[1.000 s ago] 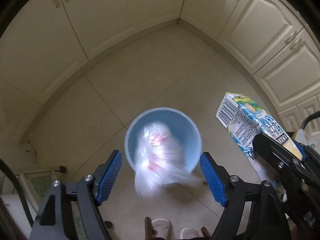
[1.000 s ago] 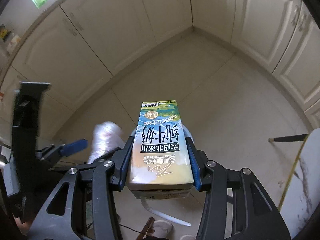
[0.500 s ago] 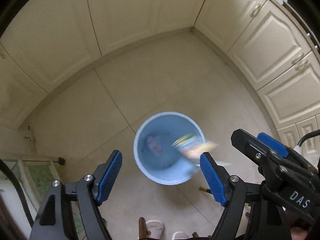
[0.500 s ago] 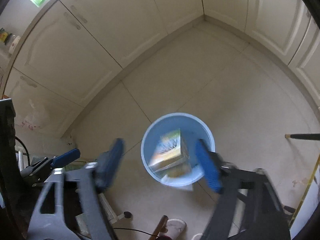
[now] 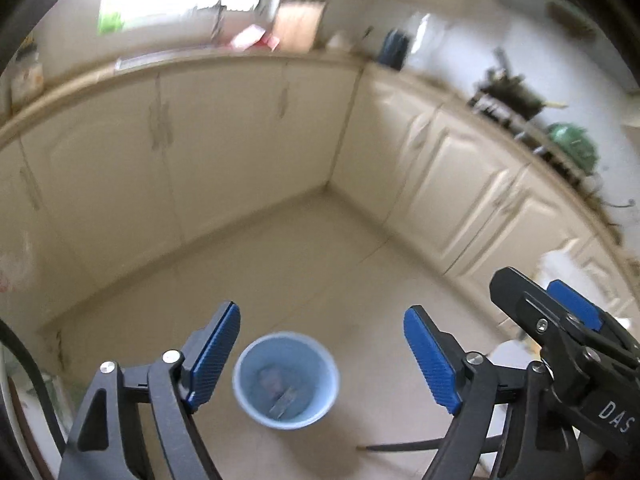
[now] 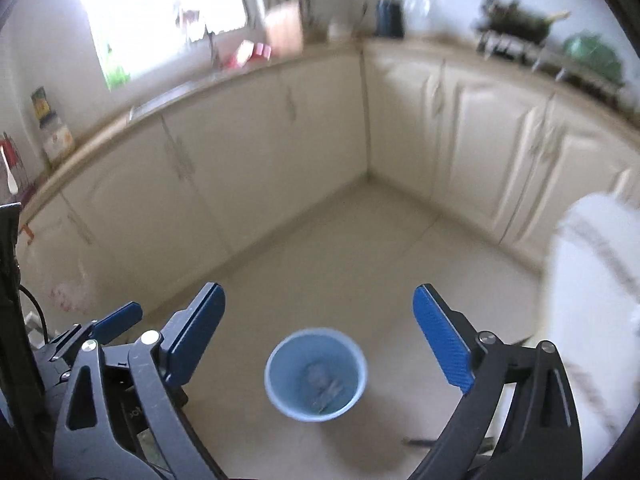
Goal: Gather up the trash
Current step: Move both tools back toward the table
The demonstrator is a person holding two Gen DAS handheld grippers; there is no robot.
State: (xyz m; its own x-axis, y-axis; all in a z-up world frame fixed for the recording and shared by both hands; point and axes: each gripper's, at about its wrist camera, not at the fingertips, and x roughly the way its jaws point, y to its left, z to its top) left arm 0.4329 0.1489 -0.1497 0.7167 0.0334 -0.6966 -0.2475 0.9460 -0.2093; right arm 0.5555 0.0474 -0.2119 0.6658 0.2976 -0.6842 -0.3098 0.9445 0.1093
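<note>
Bin: blue bucket point(image 5: 286, 380) on the tiled floor point(image 5: 320, 264), holding trash point(image 5: 280, 394) (contents blurred, not identifiable).
Left gripper point(image 5: 322, 354): fingers spread wide, nothing between them, above the bucket.
Right gripper point(image 6: 320, 338): fingers likewise parted and bare.
Step in hand: judged between deposits; both tools free.
Next move: calls for finding further trash, perhaps along the counter point(image 6: 248, 68), and closing on it.

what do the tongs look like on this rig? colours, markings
Both tongs are alike: the left tongs and right tongs have black angular skeleton frames with triangular cutouts, silver screw heads at the joints, and flat blue textured pads. White "DAS" lettering marks the right unit's body in the left wrist view. No sleeves show.
</note>
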